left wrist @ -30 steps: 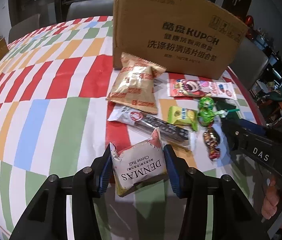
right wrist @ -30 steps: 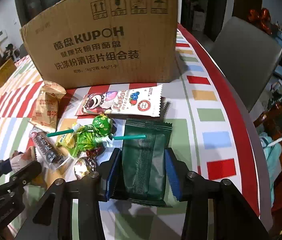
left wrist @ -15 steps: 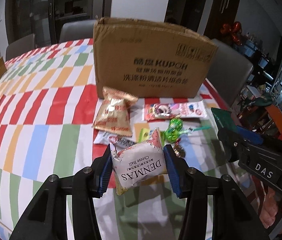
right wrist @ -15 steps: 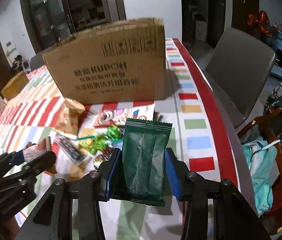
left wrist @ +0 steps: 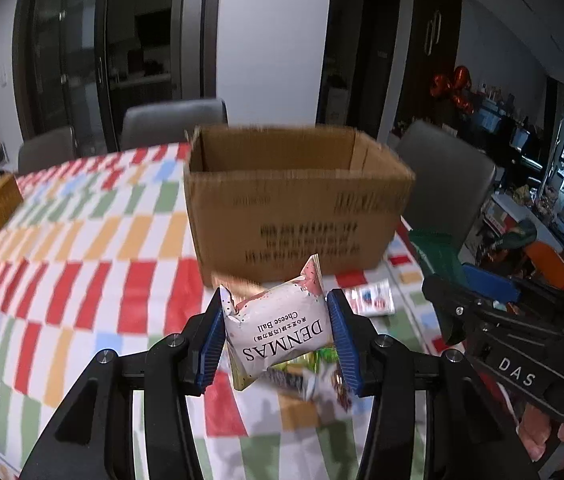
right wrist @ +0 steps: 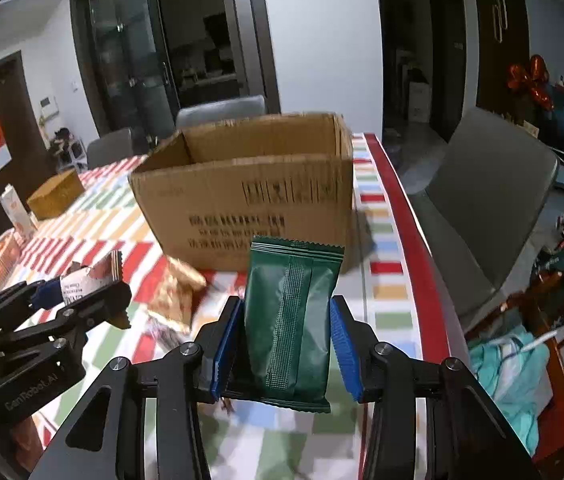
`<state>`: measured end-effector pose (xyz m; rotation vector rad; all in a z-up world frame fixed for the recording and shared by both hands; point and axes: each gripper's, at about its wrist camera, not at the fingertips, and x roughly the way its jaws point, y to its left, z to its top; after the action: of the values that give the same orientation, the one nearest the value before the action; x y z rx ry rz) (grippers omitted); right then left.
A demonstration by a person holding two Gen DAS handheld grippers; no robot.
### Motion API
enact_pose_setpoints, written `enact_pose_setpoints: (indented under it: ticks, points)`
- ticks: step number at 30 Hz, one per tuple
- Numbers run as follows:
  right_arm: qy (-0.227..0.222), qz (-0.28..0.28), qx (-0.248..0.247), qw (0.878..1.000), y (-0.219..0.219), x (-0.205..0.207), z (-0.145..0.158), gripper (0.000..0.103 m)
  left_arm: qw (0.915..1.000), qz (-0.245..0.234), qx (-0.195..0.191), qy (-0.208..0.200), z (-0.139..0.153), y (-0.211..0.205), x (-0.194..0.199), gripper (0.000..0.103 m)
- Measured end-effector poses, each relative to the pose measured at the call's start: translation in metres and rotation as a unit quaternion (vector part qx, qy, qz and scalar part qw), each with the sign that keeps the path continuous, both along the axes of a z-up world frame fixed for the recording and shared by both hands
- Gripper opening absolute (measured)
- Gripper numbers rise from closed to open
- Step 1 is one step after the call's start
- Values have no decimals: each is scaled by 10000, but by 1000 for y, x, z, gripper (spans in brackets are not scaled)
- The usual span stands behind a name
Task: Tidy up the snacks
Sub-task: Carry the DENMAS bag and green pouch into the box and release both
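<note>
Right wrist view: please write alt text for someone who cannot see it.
The right tongs grip a dark green snack packet upright above a checked tablecloth, facing an open cardboard box. At left, the left tongs hold a white packet; a gold packet lies before the box.

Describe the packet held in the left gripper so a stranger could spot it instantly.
Start at the open cardboard box on the checked tablecloth. In front of it, the left gripper clamps a white packet. Unlike the plain dark green packet alongside, it reads DENMAS Cheese Ball.
</note>
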<state>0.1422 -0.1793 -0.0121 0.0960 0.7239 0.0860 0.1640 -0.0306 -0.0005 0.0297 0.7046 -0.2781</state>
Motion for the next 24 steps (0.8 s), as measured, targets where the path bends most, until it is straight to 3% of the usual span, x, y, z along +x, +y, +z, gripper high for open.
enact_pose_setpoints:
  ticks: [12,24]
  points:
    - [-627,-5,-10,9980,0,42,50,45,9975,68,163,-677,52,0,38,49]
    - [-685,102,-31,9976,4,102,71,45,9978,46,128,-642,72,3,96,49]
